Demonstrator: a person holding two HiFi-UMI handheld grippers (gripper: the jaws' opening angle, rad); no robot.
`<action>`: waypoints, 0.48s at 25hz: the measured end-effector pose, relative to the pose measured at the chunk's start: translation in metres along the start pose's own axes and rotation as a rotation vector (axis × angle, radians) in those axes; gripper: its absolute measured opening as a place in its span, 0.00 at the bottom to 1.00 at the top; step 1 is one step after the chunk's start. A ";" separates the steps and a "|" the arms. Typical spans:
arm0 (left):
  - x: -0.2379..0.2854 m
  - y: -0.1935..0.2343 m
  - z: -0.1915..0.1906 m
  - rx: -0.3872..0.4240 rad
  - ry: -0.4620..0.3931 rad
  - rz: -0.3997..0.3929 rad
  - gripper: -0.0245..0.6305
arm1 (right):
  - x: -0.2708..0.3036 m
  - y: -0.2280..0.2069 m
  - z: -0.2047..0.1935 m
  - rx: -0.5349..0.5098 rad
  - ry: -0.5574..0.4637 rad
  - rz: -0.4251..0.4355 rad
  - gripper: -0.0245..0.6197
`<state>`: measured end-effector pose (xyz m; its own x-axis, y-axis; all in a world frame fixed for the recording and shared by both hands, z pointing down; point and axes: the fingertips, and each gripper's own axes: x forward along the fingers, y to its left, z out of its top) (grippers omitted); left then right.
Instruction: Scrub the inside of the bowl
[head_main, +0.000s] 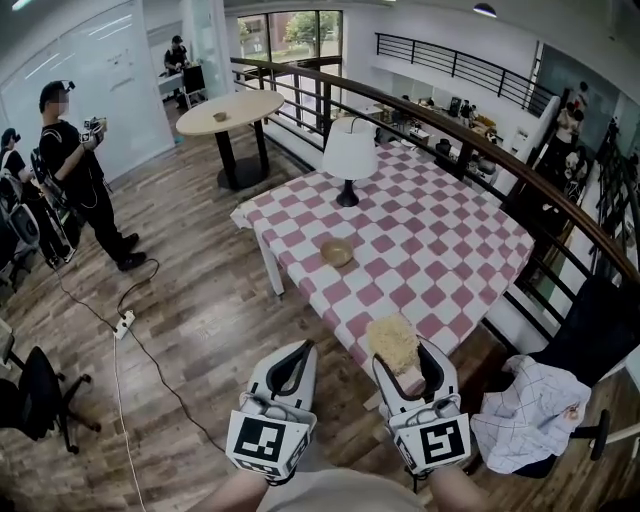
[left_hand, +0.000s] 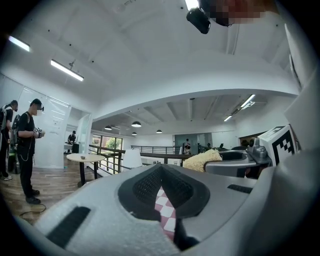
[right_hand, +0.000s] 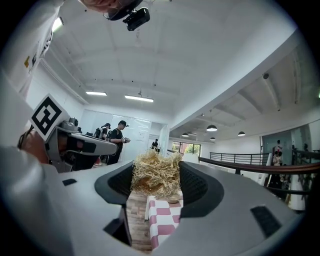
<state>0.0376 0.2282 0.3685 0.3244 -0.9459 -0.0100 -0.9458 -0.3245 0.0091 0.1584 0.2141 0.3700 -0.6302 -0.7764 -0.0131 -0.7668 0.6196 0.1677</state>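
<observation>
Left tongs (head_main: 299, 352) closed, empty; right tongs (head_main: 405, 352) tight around straw scrubber (head_main: 391, 338); bowl (head_main: 337, 253) on checked table (head_main: 440, 235).

No words, brand names or numerals can be read in any view. The left cube (head_main: 265, 440), on the left gripper (head_main: 292, 360), and the right cube (head_main: 443, 441), on the right gripper (head_main: 403, 352), each bear a black-and-white square marker pattern that holds no letters or digits. Small dark print on the white sleeve (right_hand: 35, 40), at the upper left of the right gripper view, is too blurred to read.
</observation>
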 end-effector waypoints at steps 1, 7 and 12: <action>0.007 0.007 -0.001 -0.002 0.003 -0.006 0.06 | 0.010 -0.001 -0.002 -0.004 0.005 0.002 0.42; 0.059 0.048 -0.001 -0.001 0.021 -0.049 0.06 | 0.071 -0.016 -0.012 0.005 0.022 -0.022 0.42; 0.099 0.087 0.005 0.005 0.031 -0.058 0.06 | 0.118 -0.028 -0.011 0.007 0.040 -0.041 0.42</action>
<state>-0.0127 0.1067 0.3634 0.3784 -0.9254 0.0203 -0.9256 -0.3784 0.0044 0.1071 0.1039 0.3748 -0.5933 -0.8048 0.0196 -0.7925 0.5881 0.1614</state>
